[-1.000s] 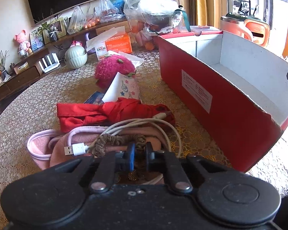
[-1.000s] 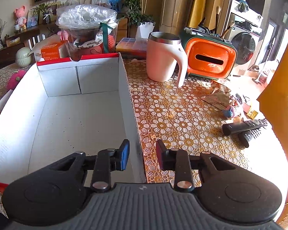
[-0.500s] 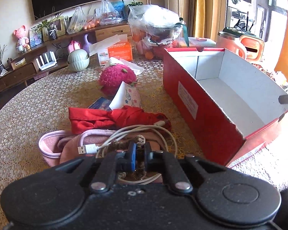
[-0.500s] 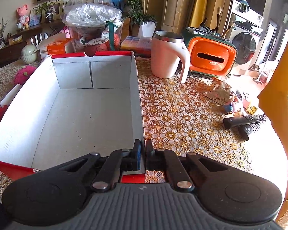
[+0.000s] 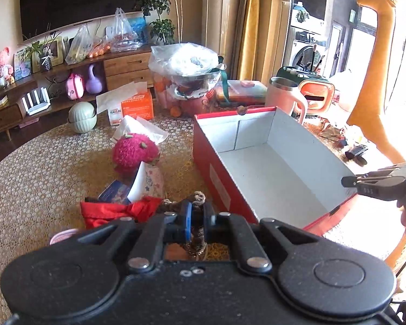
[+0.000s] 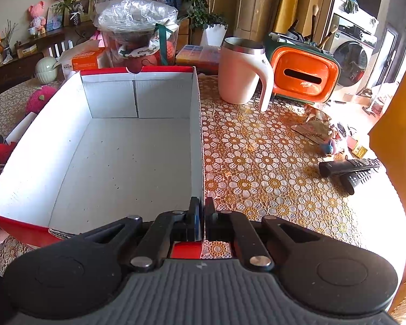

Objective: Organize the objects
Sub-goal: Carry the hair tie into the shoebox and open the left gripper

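the left gripper [image 5: 195,218] is clamped on a brown braided cord [image 5: 196,199], lifted above the pile of things on the tabletop [image 5: 40,168]; the cord loops up over the fingertips and hangs down between them. just beyond it lies a red cloth [image 5: 116,211], with a pink edge [image 5: 63,235] showing at the gripper's left. further out sit a card [image 5: 142,180] and a fuzzy pink ball [image 5: 135,154]. to the right is the box [image 5: 222,173], red outside, white inside, with nothing in it. the right gripper [image 6: 200,216] is clamped on the box's right wall [image 6: 199,135] at the near corner, one finger inside and one outside. beyond that wall stand a pink mug [image 6: 241,73] and an orange case [image 6: 303,77]; two remotes [image 6: 349,169] lie at far right.
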